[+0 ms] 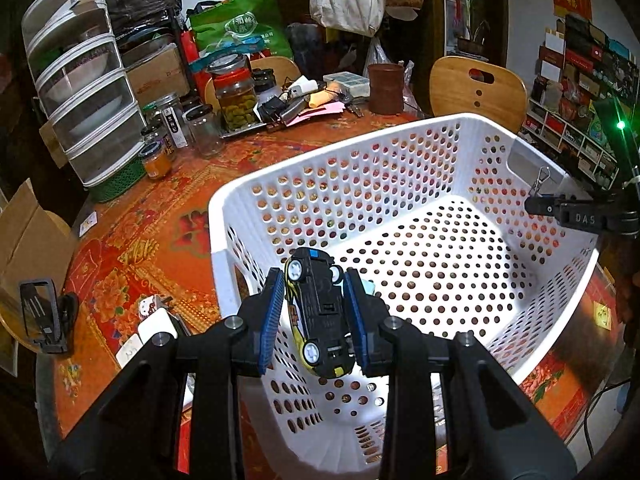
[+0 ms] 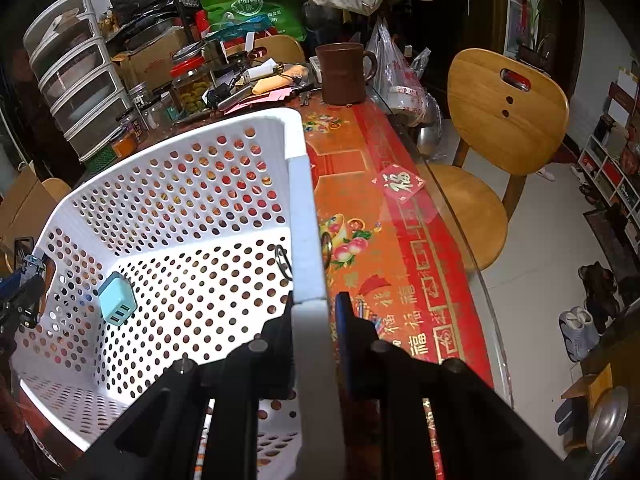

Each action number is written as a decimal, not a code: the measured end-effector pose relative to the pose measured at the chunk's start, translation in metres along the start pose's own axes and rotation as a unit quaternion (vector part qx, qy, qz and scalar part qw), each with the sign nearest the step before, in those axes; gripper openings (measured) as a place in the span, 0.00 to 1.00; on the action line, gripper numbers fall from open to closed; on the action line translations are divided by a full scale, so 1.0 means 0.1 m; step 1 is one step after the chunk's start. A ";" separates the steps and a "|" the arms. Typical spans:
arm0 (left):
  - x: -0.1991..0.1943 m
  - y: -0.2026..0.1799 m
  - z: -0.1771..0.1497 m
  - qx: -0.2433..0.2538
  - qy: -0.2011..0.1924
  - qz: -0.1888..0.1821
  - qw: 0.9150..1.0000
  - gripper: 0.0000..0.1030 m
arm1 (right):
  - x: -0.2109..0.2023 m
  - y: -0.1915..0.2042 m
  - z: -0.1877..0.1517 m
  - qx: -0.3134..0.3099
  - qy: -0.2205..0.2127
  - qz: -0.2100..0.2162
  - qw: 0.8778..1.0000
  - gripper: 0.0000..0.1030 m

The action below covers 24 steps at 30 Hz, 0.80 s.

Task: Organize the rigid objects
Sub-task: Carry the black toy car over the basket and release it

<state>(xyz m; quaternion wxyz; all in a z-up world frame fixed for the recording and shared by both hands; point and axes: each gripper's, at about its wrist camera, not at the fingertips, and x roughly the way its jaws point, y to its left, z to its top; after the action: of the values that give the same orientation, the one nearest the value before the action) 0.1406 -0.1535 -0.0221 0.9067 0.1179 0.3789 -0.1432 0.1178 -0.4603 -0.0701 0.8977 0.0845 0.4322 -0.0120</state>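
Note:
My left gripper (image 1: 314, 308) is shut on a black and yellow toy car (image 1: 318, 312), held belly-up over the near left corner of the white perforated basket (image 1: 304, 160). My right gripper (image 2: 314, 320) is shut on the basket's right rim (image 2: 306, 216), one finger inside and one outside. A light blue USB charger (image 2: 116, 298) lies on the basket floor. A metal binder clip (image 1: 540, 184) hangs on the rim by the right gripper in the left wrist view. The left gripper shows at the left edge of the right wrist view (image 2: 24, 280).
The basket sits on a red and orange patterned tablecloth (image 2: 376, 216). Jars (image 1: 236, 96), a clear drawer stack (image 1: 84, 80), a brown mug (image 2: 344, 74) and clutter stand at the back. Small items (image 1: 156, 320) lie left of the basket. Wooden chairs (image 2: 504, 120) stand beside the table.

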 end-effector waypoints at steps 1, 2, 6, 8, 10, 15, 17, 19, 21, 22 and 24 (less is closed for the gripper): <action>0.00 0.01 -0.01 -0.001 -0.002 -0.001 1.000 0.28 | 0.00 0.00 0.00 0.000 0.000 0.000 1.000 0.15; 0.00 0.02 -0.02 -0.003 -0.004 -0.001 1.000 0.29 | 0.00 0.01 0.01 0.000 0.000 0.000 1.000 0.15; -0.17 0.07 -0.07 0.002 -0.050 -0.001 0.999 0.80 | 0.00 0.00 0.00 0.000 0.000 -0.001 1.000 0.15; -0.31 0.10 -0.11 0.004 -0.084 0.014 0.996 0.94 | 0.00 0.00 0.01 0.001 0.000 0.000 1.000 0.15; -0.44 0.18 -0.15 0.001 -0.105 0.014 0.994 0.95 | 0.00 0.01 0.01 0.000 0.000 0.000 1.000 0.15; -0.61 0.55 -0.26 -0.038 -0.116 0.038 0.992 0.96 | 0.00 -0.01 0.00 0.001 0.000 -0.003 1.000 0.15; -0.67 0.74 -0.33 -0.052 -0.119 0.047 0.990 0.99 | 0.00 0.00 0.00 0.001 0.000 -0.004 1.000 0.15; -0.70 0.98 -0.44 -0.065 -0.120 0.061 0.989 0.99 | 0.00 0.00 0.01 0.000 0.001 -0.004 1.000 0.15; -0.64 1.26 -0.53 -0.087 -0.107 0.077 0.987 0.99 | 0.00 0.00 0.01 0.001 0.002 -0.005 1.000 0.15; -0.58 1.46 -0.62 -0.106 -0.093 0.079 0.987 0.99 | 0.00 0.00 0.01 0.002 0.002 -0.005 1.000 0.15; -0.44 1.77 -0.74 -0.143 -0.067 0.077 0.985 0.99 | -0.01 0.00 0.01 0.002 0.003 -0.006 1.000 0.15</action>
<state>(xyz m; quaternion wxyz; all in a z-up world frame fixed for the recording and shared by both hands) 0.1245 0.0423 -0.0221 0.9458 0.0062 0.3236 -0.0252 0.1185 -0.4605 -0.0689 0.8964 0.0837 0.4349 -0.0177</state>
